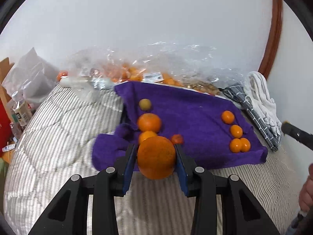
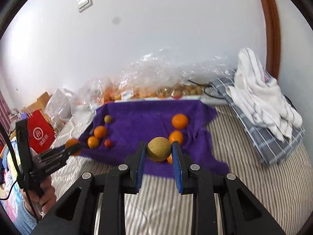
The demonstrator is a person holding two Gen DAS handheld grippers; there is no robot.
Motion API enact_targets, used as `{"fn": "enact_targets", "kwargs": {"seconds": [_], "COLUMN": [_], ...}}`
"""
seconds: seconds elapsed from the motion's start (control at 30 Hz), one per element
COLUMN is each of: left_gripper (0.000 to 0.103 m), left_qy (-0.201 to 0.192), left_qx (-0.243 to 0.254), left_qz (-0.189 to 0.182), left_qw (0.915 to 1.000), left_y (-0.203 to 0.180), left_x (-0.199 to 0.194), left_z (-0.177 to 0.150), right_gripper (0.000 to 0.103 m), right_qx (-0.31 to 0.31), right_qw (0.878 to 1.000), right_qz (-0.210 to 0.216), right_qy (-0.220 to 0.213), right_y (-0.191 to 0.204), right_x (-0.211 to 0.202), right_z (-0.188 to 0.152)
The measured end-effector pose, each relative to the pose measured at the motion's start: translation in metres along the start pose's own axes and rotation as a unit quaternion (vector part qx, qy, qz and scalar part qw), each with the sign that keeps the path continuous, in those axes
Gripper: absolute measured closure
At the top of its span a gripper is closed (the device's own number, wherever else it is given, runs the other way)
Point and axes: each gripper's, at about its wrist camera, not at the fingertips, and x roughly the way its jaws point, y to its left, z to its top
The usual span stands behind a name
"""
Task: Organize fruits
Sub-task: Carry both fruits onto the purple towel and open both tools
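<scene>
A purple towel point(image 1: 195, 117) lies on the striped bed, also in the right wrist view point(image 2: 140, 117). My left gripper point(image 1: 156, 152) is shut on a large orange point(image 1: 156, 157) above the towel's near left edge. On the left of the towel lie a tan round fruit point(image 1: 145, 104), an orange point(image 1: 149, 122), a smaller orange point(image 1: 146, 136) and a small red fruit point(image 1: 177, 139). Several small oranges point(image 1: 236, 131) lie on the right. My right gripper point(image 2: 158, 149) is shut on a tan round fruit point(image 2: 158, 148) above the towel's near right part, beside oranges point(image 2: 180, 121).
Clear plastic bags of fruit point(image 1: 146, 74) line the wall behind the towel. A white towel point(image 2: 260, 96) on a grey checked cloth point(image 2: 273, 145) lies to the right. A red bag point(image 2: 40, 135) and bottles point(image 1: 19, 111) stand off the bed's left side.
</scene>
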Motion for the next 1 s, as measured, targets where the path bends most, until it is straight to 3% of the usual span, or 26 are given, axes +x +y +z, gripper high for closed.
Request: {"fn": "enact_targets", "kwargs": {"seconds": [0.17, 0.3, 0.57, 0.8, 1.0], "left_gripper": [0.066, 0.066, 0.066, 0.066, 0.066], "left_qy": [-0.006, -0.014, -0.002, 0.025, 0.050], "left_qx": [-0.006, -0.008, -0.014, -0.011, 0.002], "left_qz": [0.017, 0.031, 0.001, -0.028, -0.026], "left_qw": [0.9998, 0.9994, 0.9999, 0.9992, 0.9984], "left_y": [0.022, 0.027, 0.016, -0.017, -0.035], "left_x": [-0.014, -0.013, 0.024, 0.069, 0.101], "left_z": [0.026, 0.047, 0.074, 0.082, 0.080], "right_gripper": [0.077, 0.077, 0.077, 0.077, 0.074], "right_qx": [-0.001, 0.000, -0.019, -0.039, -0.045], "right_qw": [1.000, 0.999, 0.994, 0.990, 0.989], "right_qz": [0.015, 0.020, -0.001, -0.003, -0.003], "right_qy": [-0.001, 0.027, 0.107, 0.132, 0.144], "right_y": [0.006, 0.010, 0.013, 0.018, 0.017], "right_x": [0.029, 0.070, 0.149, 0.163, 0.171], "right_z": [0.023, 0.038, 0.023, 0.010, 0.004]}}
